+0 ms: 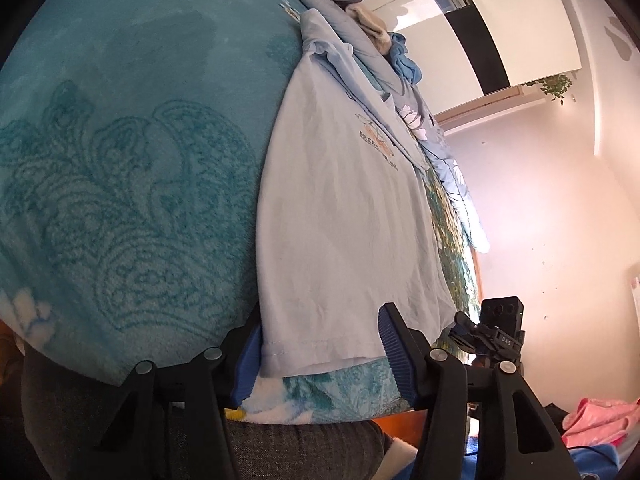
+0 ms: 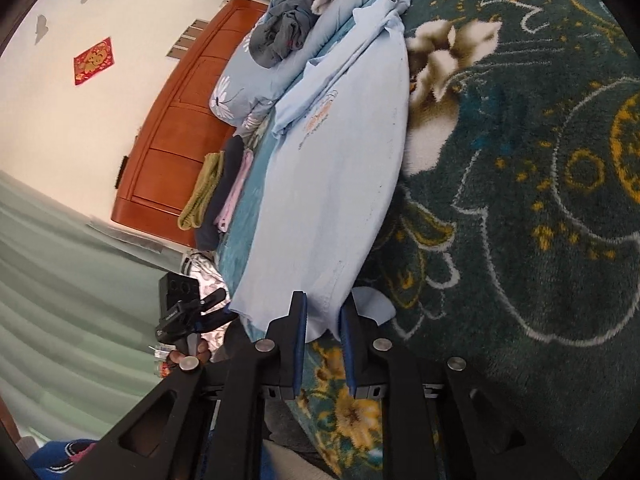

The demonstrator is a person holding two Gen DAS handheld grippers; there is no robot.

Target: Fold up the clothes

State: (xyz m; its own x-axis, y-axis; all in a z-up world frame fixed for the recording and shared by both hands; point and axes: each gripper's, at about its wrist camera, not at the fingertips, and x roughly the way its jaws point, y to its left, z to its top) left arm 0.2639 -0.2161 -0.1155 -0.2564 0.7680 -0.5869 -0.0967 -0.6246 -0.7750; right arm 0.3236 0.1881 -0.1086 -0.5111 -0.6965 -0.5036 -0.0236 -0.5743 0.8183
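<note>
A light blue T-shirt (image 1: 344, 216) with an orange chest print lies flat along the bed, its sleeves folded in, its hem toward me. It also shows in the right wrist view (image 2: 336, 184). My left gripper (image 1: 320, 344) is open, its blue pads on either side of one hem corner. My right gripper (image 2: 324, 320) is nearly closed, with the other hem corner between its blue pads. The right gripper also shows in the left wrist view (image 1: 486, 332), and the left gripper in the right wrist view (image 2: 192, 312).
The bed is covered by a teal patterned blanket (image 1: 132, 152) that turns dark green with flowers (image 2: 520, 200). A blue floral quilt (image 2: 256, 80) with a grey garment (image 2: 284, 36) lies at the head. Folded clothes (image 2: 216, 188) are stacked by the wooden headboard (image 2: 176, 132).
</note>
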